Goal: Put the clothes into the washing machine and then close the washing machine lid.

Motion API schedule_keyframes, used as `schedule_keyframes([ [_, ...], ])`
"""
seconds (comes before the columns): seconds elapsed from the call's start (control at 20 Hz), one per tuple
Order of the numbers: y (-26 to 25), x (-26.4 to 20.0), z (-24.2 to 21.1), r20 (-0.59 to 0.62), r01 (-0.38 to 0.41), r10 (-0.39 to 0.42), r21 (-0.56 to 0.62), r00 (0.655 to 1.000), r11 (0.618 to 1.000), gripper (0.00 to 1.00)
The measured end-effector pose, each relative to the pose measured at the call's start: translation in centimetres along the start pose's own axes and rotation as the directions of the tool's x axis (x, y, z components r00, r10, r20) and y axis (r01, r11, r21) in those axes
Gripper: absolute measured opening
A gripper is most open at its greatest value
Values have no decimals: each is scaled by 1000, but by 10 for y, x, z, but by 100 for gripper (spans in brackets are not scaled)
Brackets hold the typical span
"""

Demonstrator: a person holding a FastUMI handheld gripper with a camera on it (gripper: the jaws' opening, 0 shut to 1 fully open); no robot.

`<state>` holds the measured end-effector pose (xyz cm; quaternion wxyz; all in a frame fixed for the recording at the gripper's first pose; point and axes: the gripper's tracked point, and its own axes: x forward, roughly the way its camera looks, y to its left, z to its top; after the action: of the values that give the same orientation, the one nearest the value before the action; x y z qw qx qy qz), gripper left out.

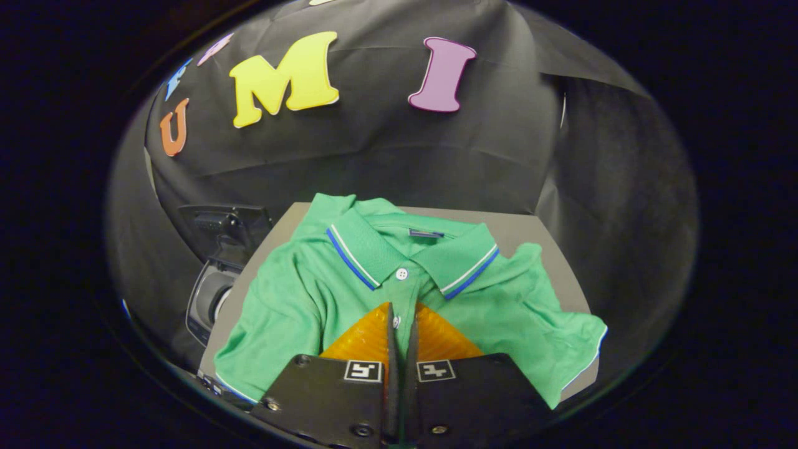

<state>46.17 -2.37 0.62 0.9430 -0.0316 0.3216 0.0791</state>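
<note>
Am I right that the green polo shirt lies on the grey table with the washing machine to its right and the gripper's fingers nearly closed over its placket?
Not quite: the gripper view shows the washing machine left of the green polo shirt, below the grey table. The fingers are indeed nearly closed over the placket.

Nothing here can truly be read. The green polo shirt (349, 293) has a small dark label (426, 233) sewn inside the back of its collar, but any wording on it is too small to make out. Each of the fingers' mounts carries a square black-and-white marker (363, 371), a pattern rather than writing.
</note>
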Motion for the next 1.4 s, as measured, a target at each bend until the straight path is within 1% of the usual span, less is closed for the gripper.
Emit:
schedule_keyframes([
  [0.2, 3, -6, 4, 8, 12, -12, -11, 1000, 1000, 5],
  [0.35, 11, -21, 19, 49, -11, 12, -19, 999, 1000, 5],
  [0.6, 38, -52, 58, 123, -84, 86, -23, 989, 996, 5],
  [0.9, 89, -87, 97, 184, -198, 201, -35, 962, 980, 5],
  [1.1, 127, -99, 111, 200, -247, 258, -78, 945, 966, 5],
  [1.4, 196, -104, 118, 177, -336, 355, -127, 918, 933, 5],
])
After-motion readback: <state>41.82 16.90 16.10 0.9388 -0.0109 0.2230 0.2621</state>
